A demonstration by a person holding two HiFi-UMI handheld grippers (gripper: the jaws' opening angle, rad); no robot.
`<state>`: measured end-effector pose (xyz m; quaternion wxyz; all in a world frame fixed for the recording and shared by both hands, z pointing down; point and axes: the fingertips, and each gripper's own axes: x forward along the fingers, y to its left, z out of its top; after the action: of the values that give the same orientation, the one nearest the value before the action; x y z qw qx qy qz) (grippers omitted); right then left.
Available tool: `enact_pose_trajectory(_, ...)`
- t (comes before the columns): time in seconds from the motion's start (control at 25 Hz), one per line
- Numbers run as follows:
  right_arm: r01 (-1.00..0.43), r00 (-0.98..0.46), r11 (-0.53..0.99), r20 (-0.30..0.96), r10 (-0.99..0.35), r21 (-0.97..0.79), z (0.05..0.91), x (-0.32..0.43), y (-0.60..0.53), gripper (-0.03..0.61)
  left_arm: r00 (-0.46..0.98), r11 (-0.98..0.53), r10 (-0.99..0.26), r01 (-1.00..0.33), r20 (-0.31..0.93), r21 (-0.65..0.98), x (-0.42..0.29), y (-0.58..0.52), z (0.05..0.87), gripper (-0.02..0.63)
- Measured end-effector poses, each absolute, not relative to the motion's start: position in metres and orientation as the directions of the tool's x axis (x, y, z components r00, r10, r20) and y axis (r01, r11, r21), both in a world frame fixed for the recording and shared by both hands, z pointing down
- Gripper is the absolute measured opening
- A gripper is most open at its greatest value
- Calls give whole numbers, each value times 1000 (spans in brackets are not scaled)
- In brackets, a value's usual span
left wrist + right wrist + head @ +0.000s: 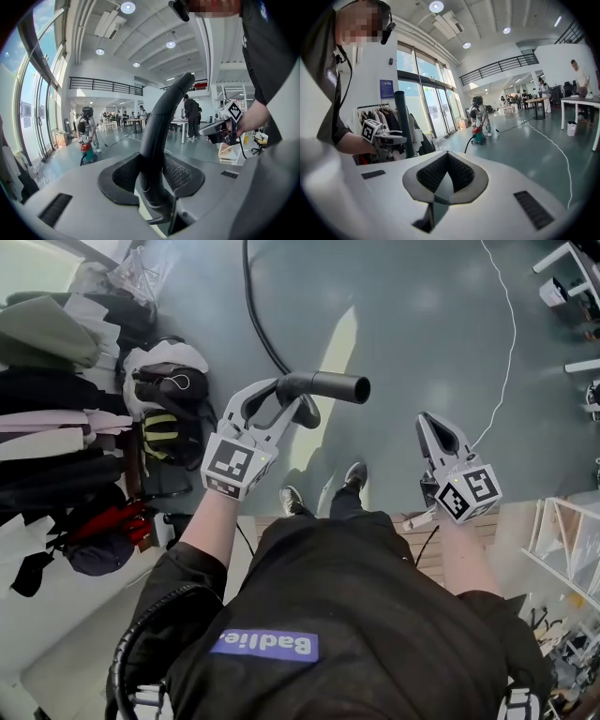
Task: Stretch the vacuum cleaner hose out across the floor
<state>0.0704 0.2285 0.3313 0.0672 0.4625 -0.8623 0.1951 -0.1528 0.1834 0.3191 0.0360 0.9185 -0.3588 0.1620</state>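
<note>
Our left gripper point(281, 401) clamps the vacuum hose point(330, 386); our right gripper point(429, 423) is closed on nothing.
Head view: the hose trails ahead of the left gripper across the floor point(422, 324). Left gripper view: both pads press the hose's black tube. Right gripper view: the jaws meet, with the left gripper off to their left.

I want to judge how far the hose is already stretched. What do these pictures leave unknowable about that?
- Head view: the hose, gripped by the left gripper, leaves the top edge; its far end is cut off.
- Right gripper view: a vacuum cleaner far off is too small to tell whether this hose joins it.
- Head view: the person's torso hides the floor beneath them.
</note>
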Motion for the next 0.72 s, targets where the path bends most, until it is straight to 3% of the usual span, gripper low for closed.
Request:
enact_pose_trajectory(0.28, -849, -526, 461, 328, -785, -257, 323, -3, 278, 3, 744, -776, -602, -631, 290, 6, -211, 220, 327, 160)
enact_pose_trajectory(0.48, -867, -494, 426, 346, -797, -258, 324, -12, 317, 3, 765, -805, -569, -593, 300, -13, -222, 247, 332, 160)
enact_pose_trajectory(0.72, -820, -570, 504, 327, -754, -271, 313, -4, 316, 3, 749, -804, -581, -590, 318, -79, -200, 271, 313, 161)
